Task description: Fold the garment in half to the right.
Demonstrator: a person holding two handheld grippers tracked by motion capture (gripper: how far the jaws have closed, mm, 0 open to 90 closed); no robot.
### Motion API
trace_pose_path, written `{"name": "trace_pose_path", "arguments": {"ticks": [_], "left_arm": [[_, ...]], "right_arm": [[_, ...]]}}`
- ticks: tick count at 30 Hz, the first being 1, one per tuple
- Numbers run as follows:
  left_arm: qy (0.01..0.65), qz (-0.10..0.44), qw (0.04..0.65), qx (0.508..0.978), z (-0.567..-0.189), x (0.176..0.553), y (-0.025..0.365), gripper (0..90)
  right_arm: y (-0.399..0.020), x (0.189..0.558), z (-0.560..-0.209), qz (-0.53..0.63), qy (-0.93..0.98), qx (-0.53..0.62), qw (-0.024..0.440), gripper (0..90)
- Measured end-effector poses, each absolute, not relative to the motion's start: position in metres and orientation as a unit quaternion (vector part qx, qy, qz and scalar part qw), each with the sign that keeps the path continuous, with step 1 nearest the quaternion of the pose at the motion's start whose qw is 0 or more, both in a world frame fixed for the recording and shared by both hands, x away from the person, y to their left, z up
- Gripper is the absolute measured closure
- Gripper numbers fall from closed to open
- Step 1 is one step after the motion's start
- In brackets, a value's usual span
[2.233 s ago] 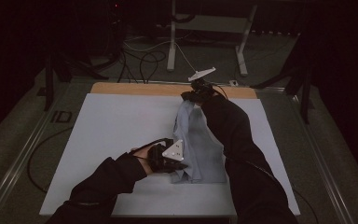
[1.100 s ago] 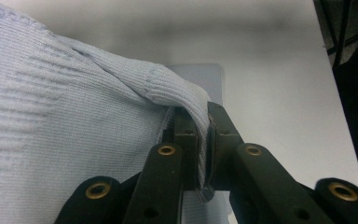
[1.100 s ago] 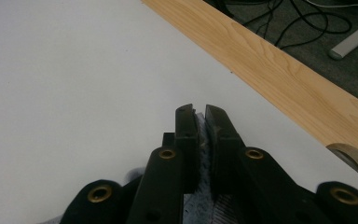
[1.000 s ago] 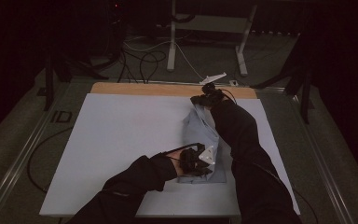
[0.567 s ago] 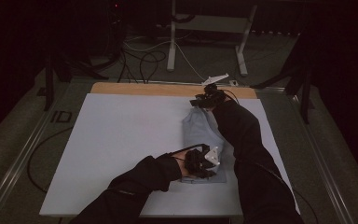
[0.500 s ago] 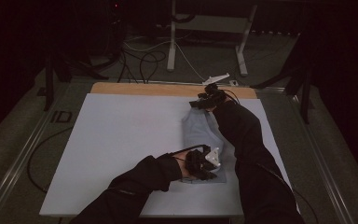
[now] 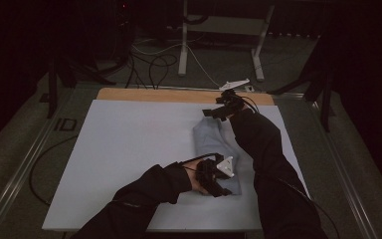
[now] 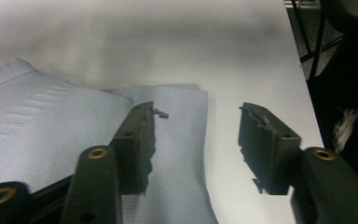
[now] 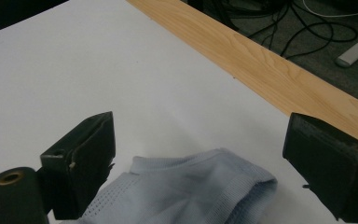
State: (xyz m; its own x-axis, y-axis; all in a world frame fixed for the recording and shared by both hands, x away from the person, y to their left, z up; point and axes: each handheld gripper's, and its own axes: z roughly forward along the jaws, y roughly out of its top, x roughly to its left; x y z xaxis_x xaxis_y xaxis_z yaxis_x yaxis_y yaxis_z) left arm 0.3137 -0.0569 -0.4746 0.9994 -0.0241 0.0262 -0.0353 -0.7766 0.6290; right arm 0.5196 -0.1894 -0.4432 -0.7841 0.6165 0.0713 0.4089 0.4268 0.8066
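The left gripper [image 8: 196, 135] has just been opening; its jaws stand apart over the near edge of the folded pale-blue garment [image 8: 42, 135], pressing nothing. The right gripper [image 9: 200, 172] has also just been opening, its jaws wide on either side of the garment's far ribbed end, clear of it. The garment lies flat on the white table [image 7: 124, 144], right of middle, near the wooden strip [image 9: 270, 70].

Cloth [image 7: 214, 144]: 1, pale blue, folded, lying flat.
Worktop [image 7: 129, 149]: 1, white surface, wood strip [image 7: 169, 94] along far edge: 1.
Tools: 2, left tool [image 7: 222, 188], right tool [image 7: 214, 112].
Jaws per tool: 2.
Sleeved arms: 2.
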Motion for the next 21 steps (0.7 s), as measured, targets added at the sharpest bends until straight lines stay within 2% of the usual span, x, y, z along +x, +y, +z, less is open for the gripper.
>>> {"name": "trace_pose_path", "arguments": {"ticks": [6,14,16,18,21], "left_arm": [[-0.014,0.005,0.335,0.942,-0.47,0.314,-0.051,38.9],[-0.02,0.0,0.338,0.941,-0.465,0.312,-0.041,37.7],[-0.014,-0.001,0.342,0.939,-0.463,0.312,-0.036,32.0],[-0.005,-0.003,0.347,0.938,-0.462,0.313,-0.031,30.3],[-0.009,-0.018,0.346,0.938,-0.46,0.315,-0.021,19.0]], "right_arm": [[-0.193,0.513,-0.439,0.447,0.833,0.3,0.123,9.4],[-0.197,0.505,-0.436,0.441,0.835,0.298,0.14,9.4],[-0.198,0.5,-0.436,0.436,0.836,0.296,0.15,9.4],[-0.198,0.498,-0.436,0.439,0.835,0.298,0.146,9.4],[-0.201,0.491,-0.436,0.44,0.836,0.295,0.147,9.4]]}}
